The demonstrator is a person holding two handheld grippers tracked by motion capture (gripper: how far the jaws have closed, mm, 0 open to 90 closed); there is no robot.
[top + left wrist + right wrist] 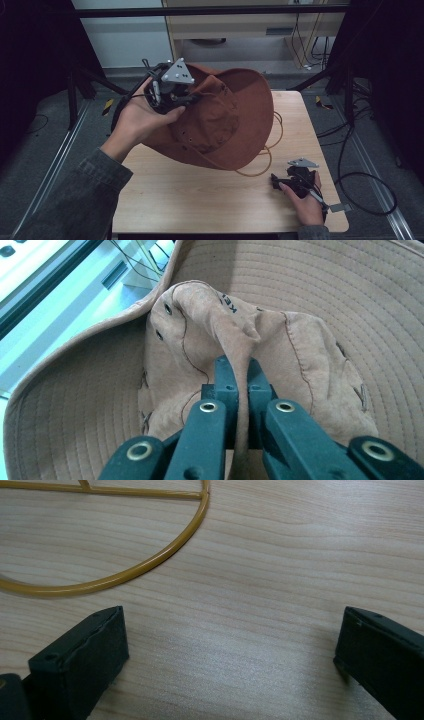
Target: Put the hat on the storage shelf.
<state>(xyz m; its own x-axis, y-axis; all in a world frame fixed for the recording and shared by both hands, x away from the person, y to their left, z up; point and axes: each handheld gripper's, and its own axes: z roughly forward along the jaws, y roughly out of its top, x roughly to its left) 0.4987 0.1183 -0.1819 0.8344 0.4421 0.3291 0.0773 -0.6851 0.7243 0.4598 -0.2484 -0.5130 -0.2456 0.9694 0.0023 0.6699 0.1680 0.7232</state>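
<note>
A brown wide-brimmed hat (230,120) is lifted and tilted over the far left part of the wooden table (200,200). My left gripper (187,97) is shut on a fold of the hat's crown; in the left gripper view its jaws pinch that fold of the hat (240,340), the left gripper (239,372) pointing into the brim's stitched underside. The hat's yellow cord (265,155) trails onto the table. My right gripper (276,181) rests low at the table's near right, open, with bare wood between its jaws; the right gripper (230,645) faces the cord (150,562).
The table's right edge lies close to the right hand. Black cables (360,180) loop on the floor to the right. Dark frame legs and a pale cabinet (240,30) stand beyond the table's far edge.
</note>
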